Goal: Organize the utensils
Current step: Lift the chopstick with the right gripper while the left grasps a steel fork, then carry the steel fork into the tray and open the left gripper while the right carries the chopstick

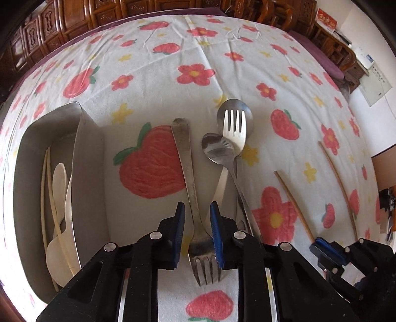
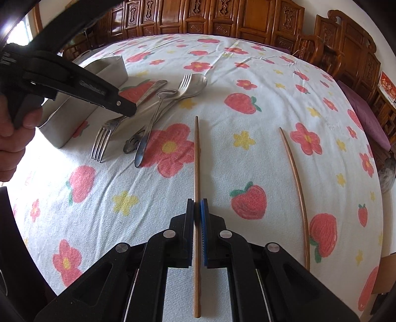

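Note:
A worn steel fork lies on the flowered cloth, tines toward me. My left gripper straddles its neck from above; the right pad sits against the fork and a gap shows at the left pad, so the jaws stand open. From the right wrist view the left gripper hangs over that fork. My right gripper is shut on a brown chopstick lying on the cloth. A second brown chopstick lies further right. A metal tin at the left holds pale chopsticks and white spoons.
Just right of the fork, a bright fork rests on a large spoon, with a small spoon overlapping them. A person's hand grips the left tool. Carved wooden furniture lines the far edge.

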